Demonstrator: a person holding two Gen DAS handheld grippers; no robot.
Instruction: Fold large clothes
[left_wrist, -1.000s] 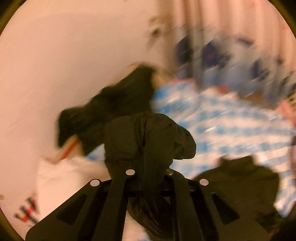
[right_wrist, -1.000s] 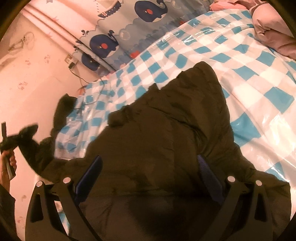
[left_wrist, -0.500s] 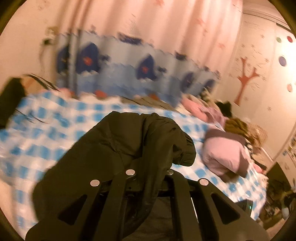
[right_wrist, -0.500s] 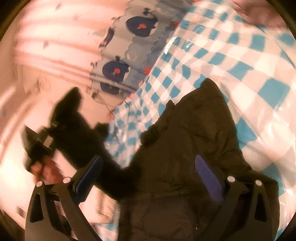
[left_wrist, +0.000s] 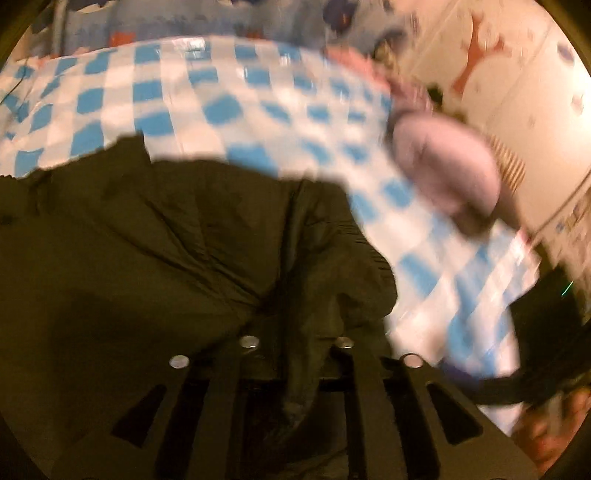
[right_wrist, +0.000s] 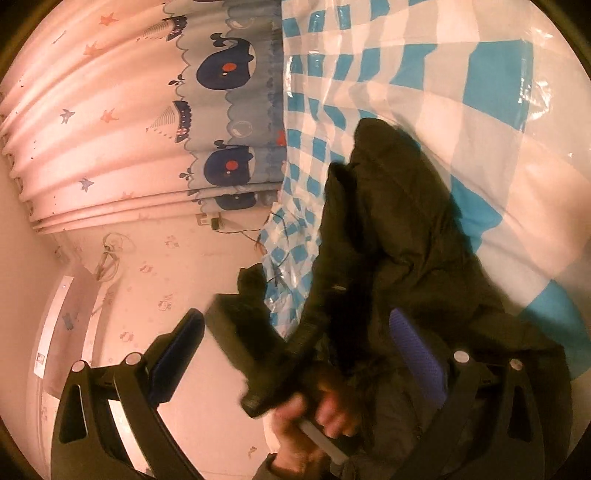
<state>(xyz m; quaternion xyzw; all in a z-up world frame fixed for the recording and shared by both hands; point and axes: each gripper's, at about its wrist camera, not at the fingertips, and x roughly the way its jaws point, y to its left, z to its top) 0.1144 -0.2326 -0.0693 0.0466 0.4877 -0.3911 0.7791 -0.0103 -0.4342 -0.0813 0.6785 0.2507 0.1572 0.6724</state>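
A large dark olive padded jacket (left_wrist: 155, 251) lies on a bed with a blue-and-white checked cover (left_wrist: 221, 110). My left gripper (left_wrist: 295, 332) is shut on a bunched fold of the jacket, which drapes over its fingers. In the right wrist view the jacket (right_wrist: 399, 236) stretches away over the checked cover (right_wrist: 498, 122). My right gripper (right_wrist: 295, 343) is open, with blue pads (right_wrist: 417, 354) spread wide and nothing between them. The left hand and its gripper body (right_wrist: 258, 354) cross in front of it, blurred.
A pink pillow (left_wrist: 447, 170) lies at the bed's right side, with more bedding behind it. A whale-print curtain (right_wrist: 221, 110) hangs behind the bed. A pale wall (right_wrist: 166, 280) with a cable and a socket stands at the bed's end.
My left gripper has swung the held fold across and down over the jacket on the bed. The right wrist view has rolled towards the wall, and the left hand now sits close in front of it.
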